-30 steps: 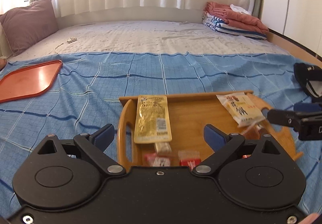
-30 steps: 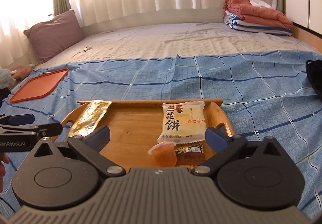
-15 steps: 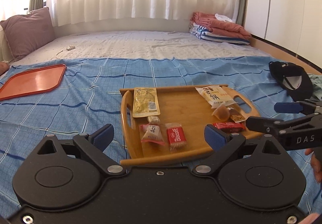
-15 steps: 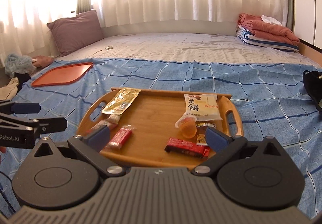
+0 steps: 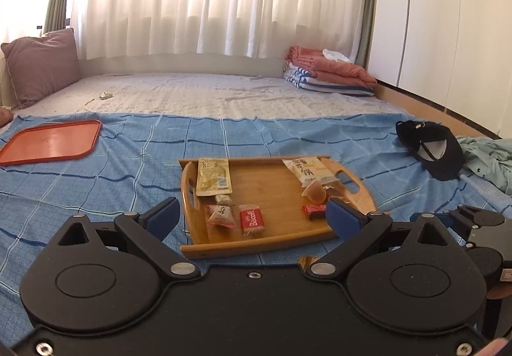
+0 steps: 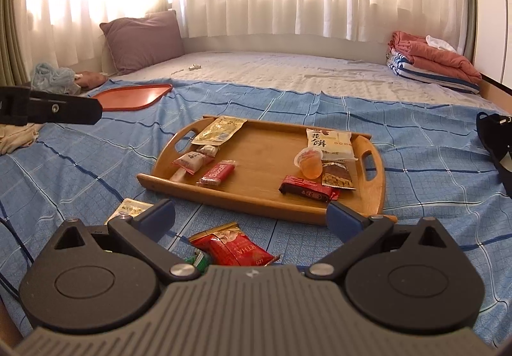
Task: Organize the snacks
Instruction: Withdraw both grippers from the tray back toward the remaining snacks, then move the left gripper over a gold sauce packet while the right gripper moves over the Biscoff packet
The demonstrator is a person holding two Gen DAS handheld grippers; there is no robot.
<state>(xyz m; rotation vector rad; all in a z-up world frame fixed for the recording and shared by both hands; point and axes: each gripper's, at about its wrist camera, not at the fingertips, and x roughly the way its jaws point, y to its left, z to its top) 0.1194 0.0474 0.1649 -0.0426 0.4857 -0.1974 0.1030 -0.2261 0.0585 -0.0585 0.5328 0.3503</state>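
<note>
A rectangular bamboo tray with cut-out handles [image 6: 372, 192] lies on the blue checked bedspread [image 6: 416, 170], ahead of both pairs of tongs. The left tongs [image 5: 252, 215] hang above the bedspread with their blue-padded fingers spread wide and nothing between them; the tray's near rim sits just beyond the gap. The right tongs [image 6: 251, 216] are likewise spread wide and empty, and the tray lies a little further ahead of them.

On the tray, a flat golden foil pouch [image 6: 220, 131] rests at the far left corner, with a small pale wrapped candy [image 6: 208, 149] and a pink-and-white wrapped sweet [image 6: 189, 161] just below it. A red Biscoff biscuit packet [image 6: 217, 173] lies near the tray's middle-left. On the right side sits a white-and-yellow pastry packet with Chinese characters [image 6: 331, 141], an orange jelly cup [image 6: 311, 163] touching its near edge, a small packet of nuts [image 6: 337, 176] beside the cup, and a dark red wrapped bar [image 6: 307, 189] nearest the front rim.

Off the tray, on the bedspread directly between the right tongs' fingers, lies a red snack bag with white lettering [image 6: 233, 247], a green wrapper [image 6: 199, 260] peeping out beside it. A white-and-green sachet [image 6: 131, 208] lies just beside the left finger of those tongs. An orange plastic tray [image 5: 51, 144] sits well apart at the far left.
</note>
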